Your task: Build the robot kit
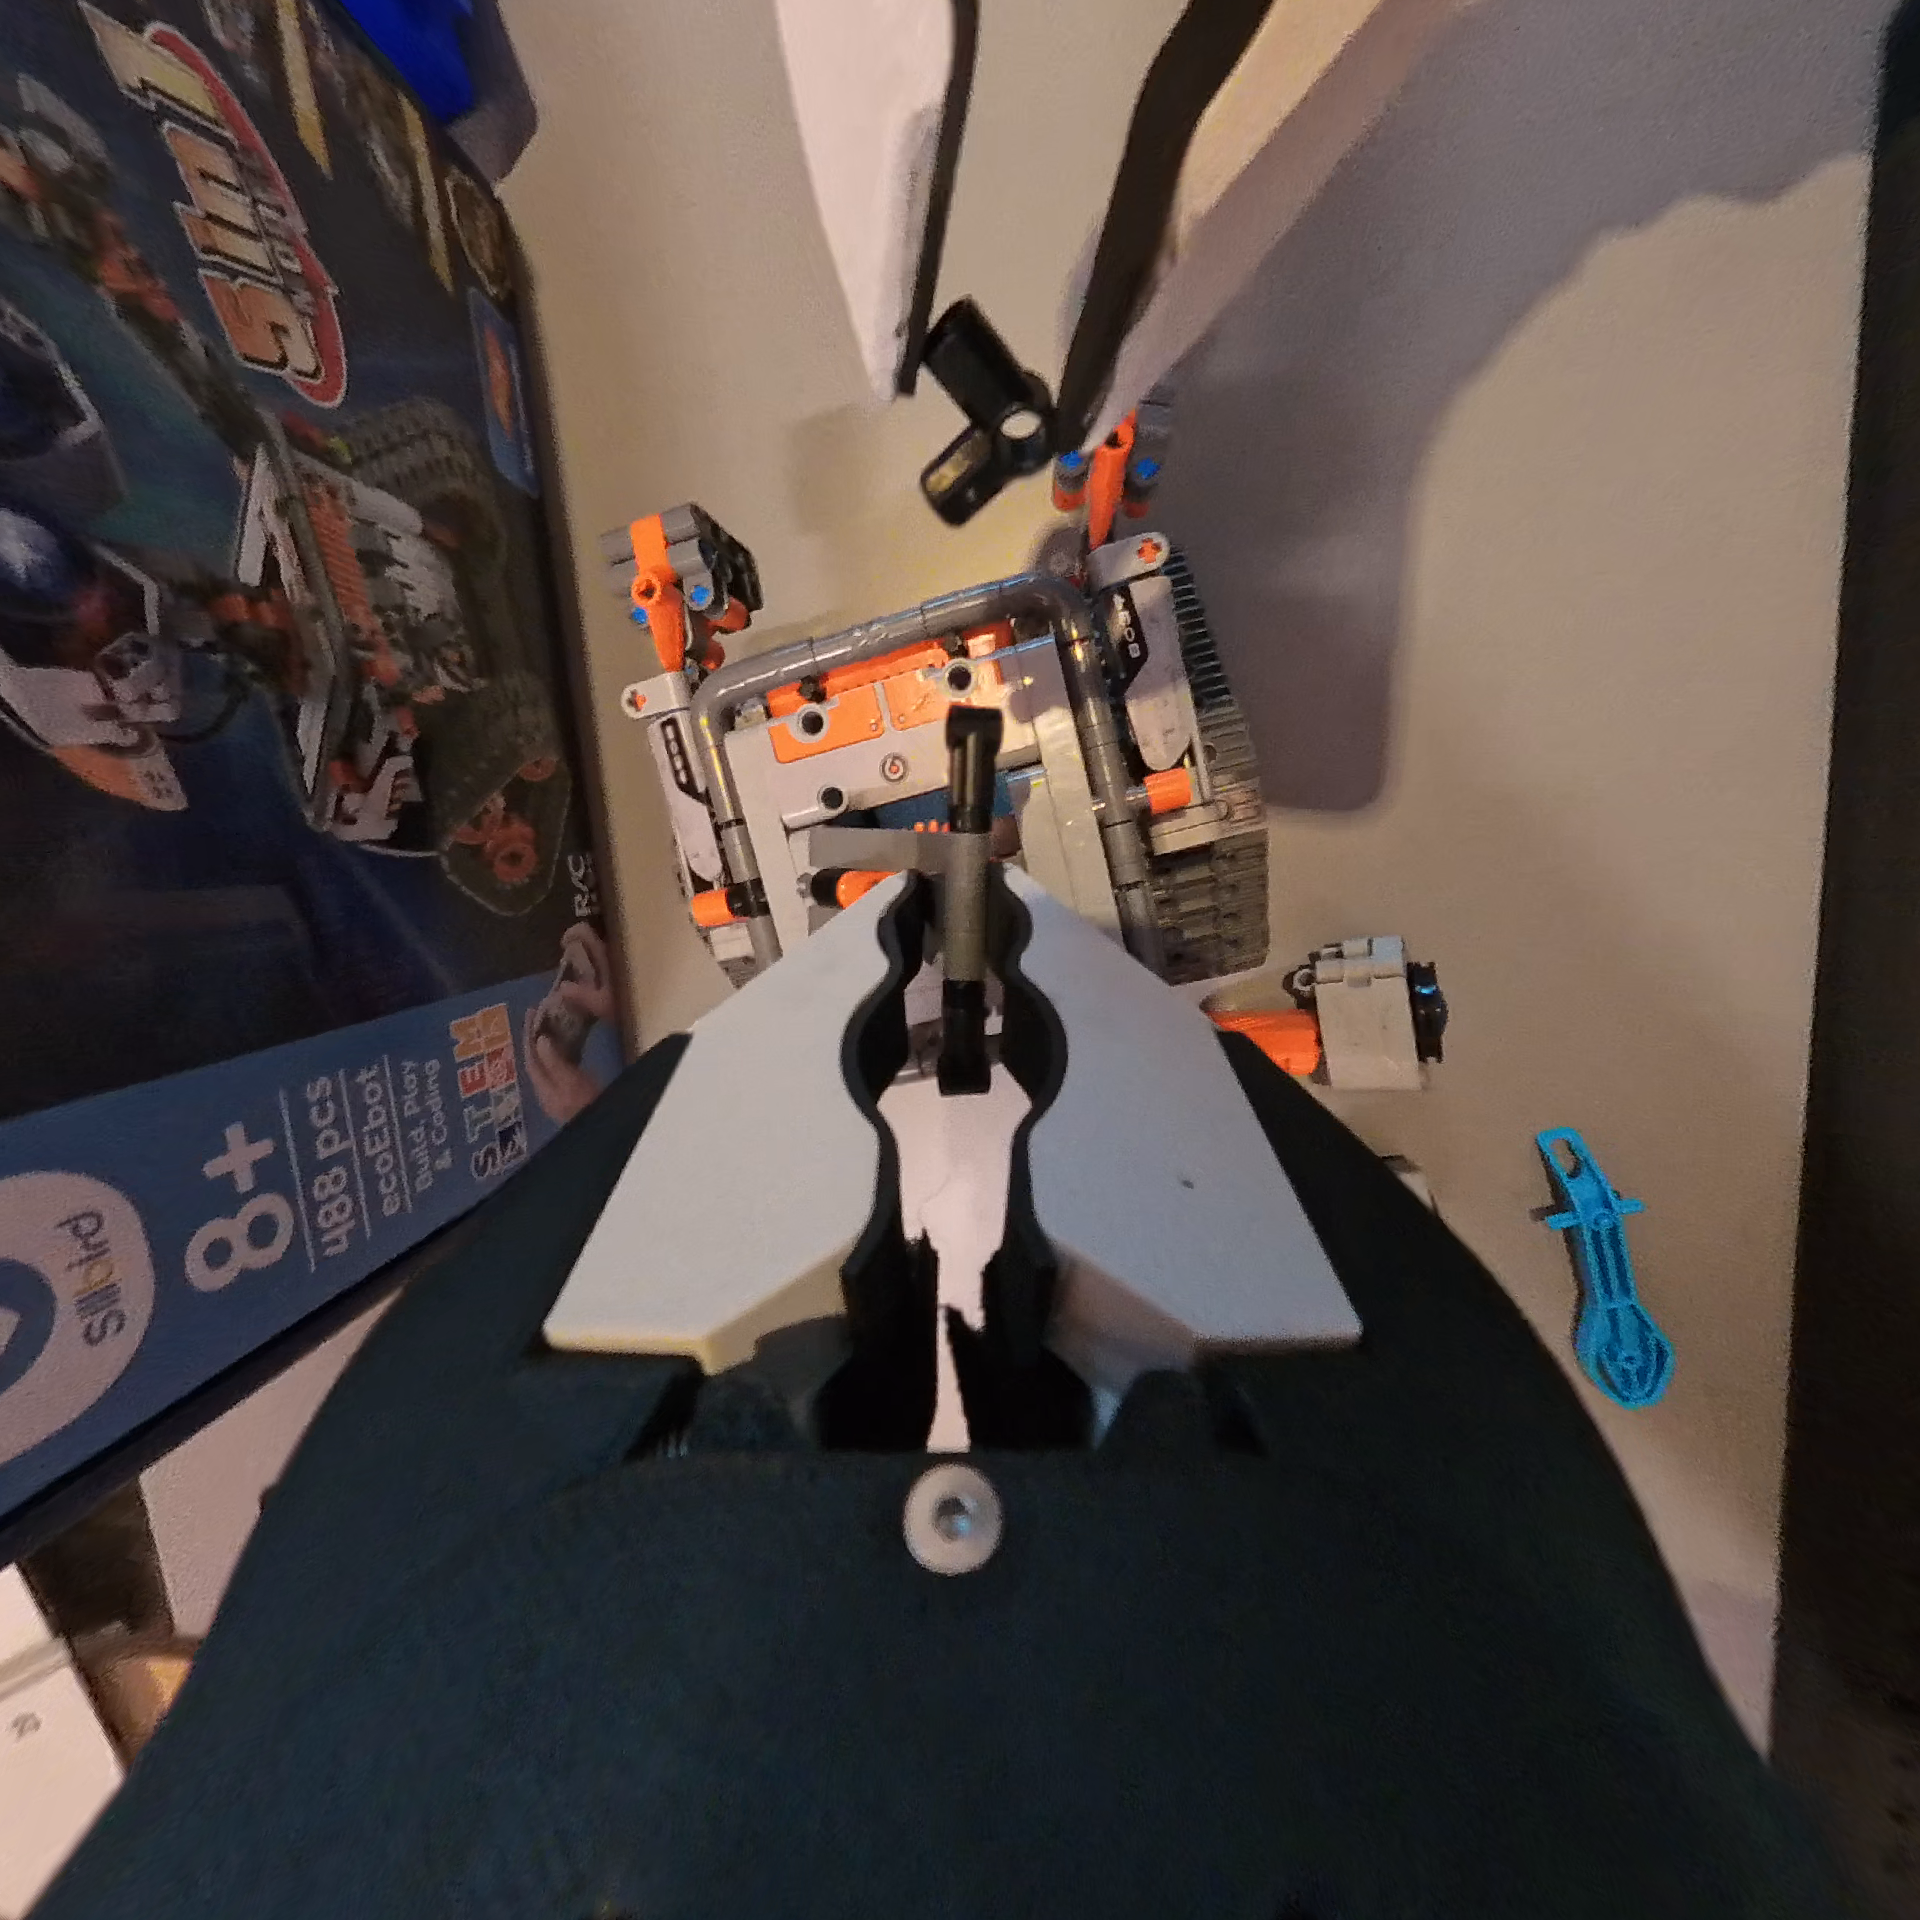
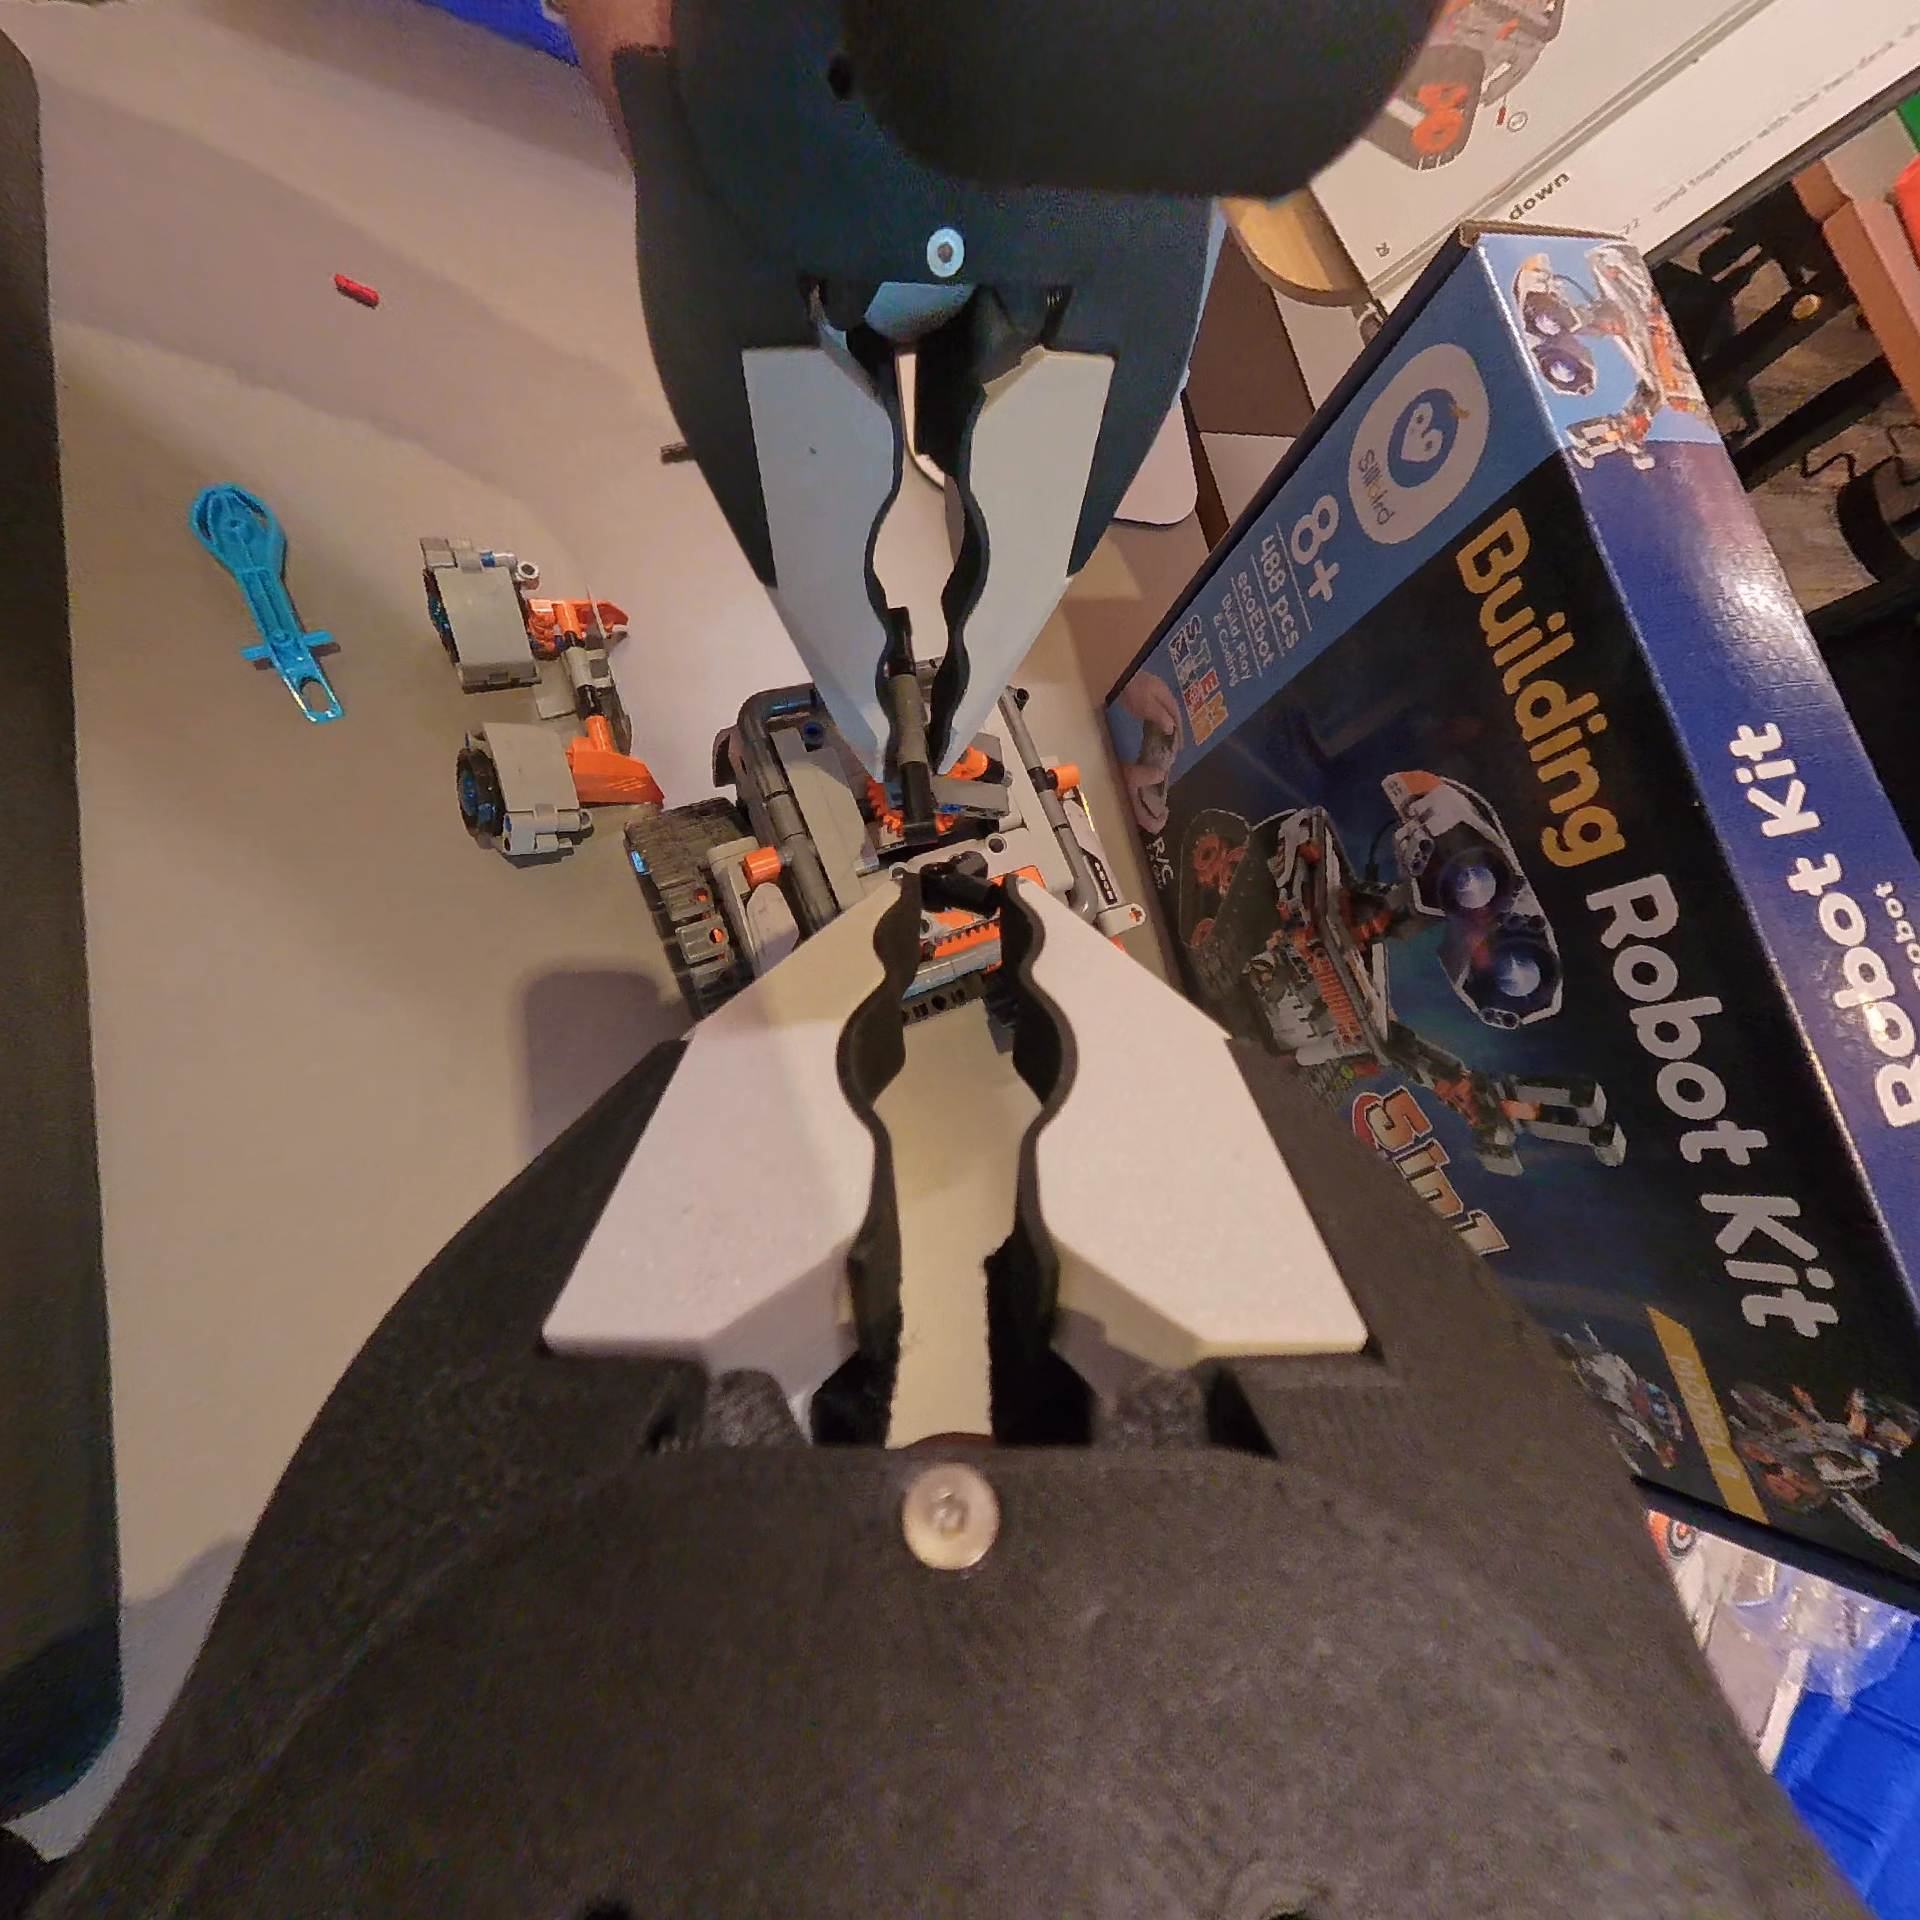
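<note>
A grey and orange tracked brick vehicle (image 1: pixel 914 748) stands on the beige table; it also shows in the right wrist view (image 2: pixel 790 862). My left gripper (image 1: pixel 961 894) is shut on a black axle with a grey sleeve (image 1: pixel 964 883), held upright just over the vehicle's middle. From the right wrist view the left gripper (image 2: pixel 914 764) comes in from the top with that axle (image 2: pixel 902 717). My right gripper (image 2: pixel 961 883) is shut on a small black connector (image 2: pixel 961 875), close above the vehicle's far side. It hangs at the top of the left wrist view (image 1: pixel 987 400), connector (image 1: pixel 977 405) between its tips.
A blue kit box (image 2: pixel 1507 831) lies right beside the vehicle, also in the left wrist view (image 1: pixel 260 623). A grey and orange wheel assembly (image 2: pixel 520 686) and a light-blue plastic tool (image 2: pixel 265 608) lie on the other side. A small red piece (image 2: pixel 356 291) lies farther off. A booklet (image 2: pixel 1558 125) is behind the box. Some 8 cm of space lies between my two pairs of fingers.
</note>
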Available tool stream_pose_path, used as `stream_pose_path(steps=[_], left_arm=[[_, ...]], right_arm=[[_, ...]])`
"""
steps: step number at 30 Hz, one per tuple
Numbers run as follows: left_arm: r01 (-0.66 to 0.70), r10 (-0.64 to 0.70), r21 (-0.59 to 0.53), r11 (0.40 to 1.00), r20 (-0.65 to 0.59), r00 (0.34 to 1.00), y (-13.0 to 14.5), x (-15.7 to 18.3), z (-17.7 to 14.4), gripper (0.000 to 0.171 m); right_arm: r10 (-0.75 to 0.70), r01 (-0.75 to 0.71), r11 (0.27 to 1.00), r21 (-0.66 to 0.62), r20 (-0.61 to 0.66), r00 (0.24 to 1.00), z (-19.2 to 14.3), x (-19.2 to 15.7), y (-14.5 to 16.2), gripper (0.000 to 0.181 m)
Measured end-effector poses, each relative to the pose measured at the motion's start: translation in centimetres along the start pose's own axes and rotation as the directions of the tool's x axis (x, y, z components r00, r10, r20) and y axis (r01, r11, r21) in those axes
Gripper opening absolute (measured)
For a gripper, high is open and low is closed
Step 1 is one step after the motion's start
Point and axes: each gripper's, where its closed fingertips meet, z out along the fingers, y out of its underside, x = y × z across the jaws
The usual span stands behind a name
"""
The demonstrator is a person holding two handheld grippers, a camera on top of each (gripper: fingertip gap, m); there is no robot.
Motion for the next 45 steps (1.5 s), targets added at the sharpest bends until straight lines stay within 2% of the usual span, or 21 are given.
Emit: stream_pose_path(steps=[3, 5, 7, 8, 14, 15, 22, 29, 37, 42, 45], left_arm=[[0.021, -0.02, 0.034, 0.999, -0.025, 0.999, -0.1, -0.1, 0.0, 0.01], [0.004, -0.005, 0.056, 0.998, 0.007, 1.0, -0.2, -0.4, -0.2, 0.011], [-0.017, 0.015, 0.065, 0.998, 0.034, 0.999, 0.1, -0.3, -0.4, 0.027], [-0.019, 0.016, 0.063, 0.998, 0.054, 0.998, 0.3, -0.4, -0.5, 0.027], [-0.066, 0.054, 0.096, 0.993, 0.119, 0.991, 0.5, -0.1, -0.4, 0.024], [-0.068, 0.055, 0.095, 0.993, 0.14, 0.989, 0.5, -0.4, -0.4, 0.019], [-0.105, 0.097, 0.035, 0.994, 0.174, 0.98, 0.4, -1.0, -0.7, 0.013], [-0.108, 0.101, 0.058, 0.992, 0.109, 0.989, -0.2, -0.8, -0.3, 0.012], [-0.107, 0.102, 0.037, 0.994, 0.134, 0.986, 0.2, -1.2, -0.6, 0.012], [-0.093, 0.089, 0.047, 0.995, 0.096, 0.991, 0.0, -0.8, -0.5, 0.012], [-0.076, 0.071, 0.032, 0.997, 0.126, 0.99, 0.0, -1.0, -0.6, 0.007]], right_arm=[[0.006, -0.006, 1.0, 0.009, 0.005, 1.0, -0.1, 0.1, 0.0, 0.014], [0.009, -0.009, 1.0, 0.014, 0.007, 1.0, -0.2, 0.1, 0.0, 0.014], [0.01, -0.011, 1.0, 0.017, 0.008, 1.0, -0.2, 0.2, 0.0, 0.013], [0.011, -0.011, 1.0, 0.019, 0.008, 1.0, -0.3, 0.2, 0.0, 0.013], [0.017, -0.018, 1.0, 0.013, 0.027, 0.999, 0.3, 0.0, 0.2, 0.013], [0.016, -0.016, 1.0, 0.006, 0.032, 0.999, 0.5, -0.1, 0.3, 0.013], [0.012, -0.011, 1.0, -0.011, 0.041, 0.999, 1.4, -0.2, 0.6, 0.013], [0.019, -0.019, 1.0, -0.003, 0.042, 0.999, 1.2, 0.0, 0.7, 0.013], [0.019, -0.02, 1.0, 0.003, 0.041, 0.999, 1.0, 0.1, 0.6, 0.013], [0.02, -0.02, 1.0, 0.009, 0.037, 0.999, 0.8, 0.1, 0.5, 0.013], [0.02, -0.02, 1.0, 0.007, 0.036, 0.999, 0.8, 0.2, 0.6, 0.013]])
